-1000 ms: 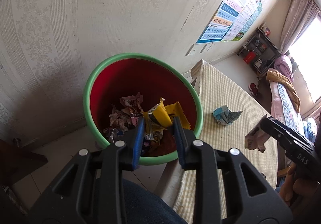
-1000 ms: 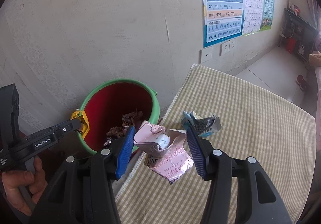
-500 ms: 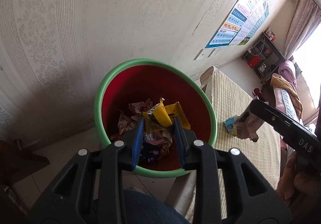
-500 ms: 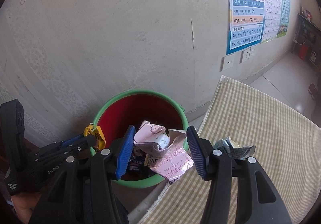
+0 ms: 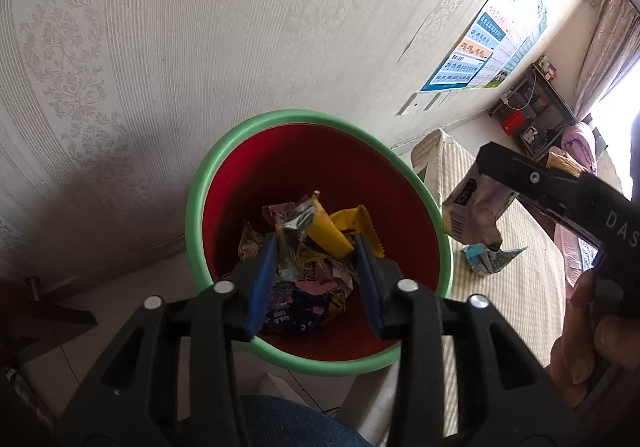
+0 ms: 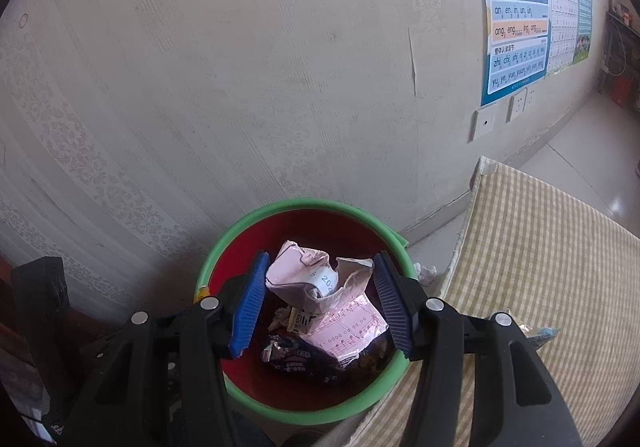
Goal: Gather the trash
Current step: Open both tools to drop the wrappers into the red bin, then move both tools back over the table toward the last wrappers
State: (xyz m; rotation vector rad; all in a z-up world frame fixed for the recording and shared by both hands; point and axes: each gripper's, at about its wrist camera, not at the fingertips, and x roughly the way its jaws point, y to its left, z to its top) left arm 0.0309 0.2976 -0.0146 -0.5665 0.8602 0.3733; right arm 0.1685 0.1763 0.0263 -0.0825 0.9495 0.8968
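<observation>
Both grippers are over the bin [image 5: 320,119], which has a green rim and red inside and stands on the floor against the wallpapered wall, just beside the end of the table [image 6: 552,247] with its checked cloth.

Left gripper [image 5: 316,271]: I see its jaws opening. The yellow wrapper [image 5: 328,235] sits between the blue pads, over the bin's mouth; the left pad looks close to its crumpled foil end, the right pad stands clear of it. I cannot tell whether the wrapper is loose yet. Below it the bin's bottom holds a heap of wrappers [image 5: 304,299], pink and dark blue.

Right gripper [image 6: 318,299]: I see a crushed pink carton [image 6: 320,291] between its pads, above the bin's near rim. The jaws are opening slightly; the carton's top edges are close to both pads, contact on the left one unclear. In the left wrist view this gripper comes in from the right, with my hand [image 5: 584,335] on its handle and the carton hanging at the bin's table-side edge.

One blue-and-white wrapper [image 5: 488,259] lies on the table near the bin. A white paper ball [image 6: 426,273] lies on the floor between bin and table.
</observation>
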